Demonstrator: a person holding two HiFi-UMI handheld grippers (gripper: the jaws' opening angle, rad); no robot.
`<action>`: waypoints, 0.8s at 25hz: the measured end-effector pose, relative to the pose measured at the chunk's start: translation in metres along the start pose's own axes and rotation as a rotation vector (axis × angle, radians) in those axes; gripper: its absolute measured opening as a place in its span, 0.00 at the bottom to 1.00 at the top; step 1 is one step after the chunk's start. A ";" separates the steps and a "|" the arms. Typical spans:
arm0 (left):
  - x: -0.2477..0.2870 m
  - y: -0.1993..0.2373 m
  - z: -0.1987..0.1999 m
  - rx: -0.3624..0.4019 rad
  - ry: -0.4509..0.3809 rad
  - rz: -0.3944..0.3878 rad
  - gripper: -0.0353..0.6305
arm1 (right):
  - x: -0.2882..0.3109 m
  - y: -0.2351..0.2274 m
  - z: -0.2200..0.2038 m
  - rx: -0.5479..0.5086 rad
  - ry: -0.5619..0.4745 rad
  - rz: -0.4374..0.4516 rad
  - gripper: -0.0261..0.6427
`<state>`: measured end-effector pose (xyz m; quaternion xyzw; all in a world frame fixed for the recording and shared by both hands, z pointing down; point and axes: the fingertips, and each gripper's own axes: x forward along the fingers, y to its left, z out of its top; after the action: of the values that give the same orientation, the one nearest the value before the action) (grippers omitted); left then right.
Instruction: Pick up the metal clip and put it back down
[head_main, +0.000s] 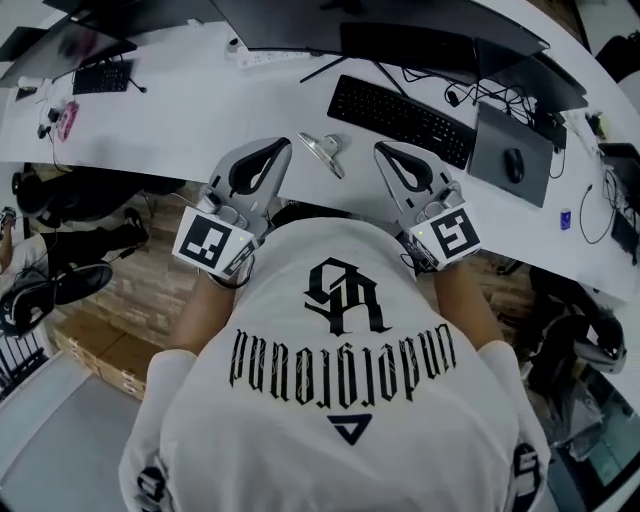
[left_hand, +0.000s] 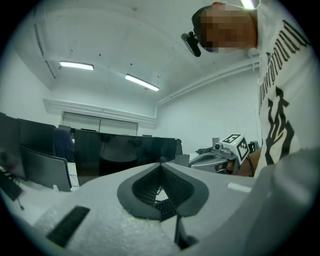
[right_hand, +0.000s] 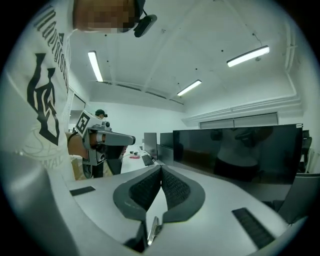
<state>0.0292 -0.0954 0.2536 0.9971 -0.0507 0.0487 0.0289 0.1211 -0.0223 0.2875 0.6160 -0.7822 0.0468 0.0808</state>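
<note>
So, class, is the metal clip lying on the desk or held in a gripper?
On the desk: the metal clip lies between the left gripper and right gripper, touching neither; both are shut and empty.

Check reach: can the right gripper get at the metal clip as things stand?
Probably yes. The metal clip lies on bare desk just left of the right gripper, with nothing between them. Its jaws are shut, so they'd need to open first.
</note>
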 end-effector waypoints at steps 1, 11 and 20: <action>-0.004 -0.002 -0.001 -0.005 0.000 0.020 0.07 | -0.001 0.002 -0.002 -0.002 0.004 0.019 0.06; -0.067 -0.012 -0.014 -0.021 0.007 0.090 0.07 | -0.002 0.044 0.005 -0.033 -0.001 0.065 0.06; -0.144 0.001 -0.017 -0.024 -0.019 -0.038 0.07 | 0.011 0.122 0.017 -0.027 0.014 -0.058 0.06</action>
<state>-0.1151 -0.0813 0.2565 0.9979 -0.0324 0.0380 0.0413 -0.0007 -0.0065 0.2759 0.6370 -0.7639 0.0380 0.0958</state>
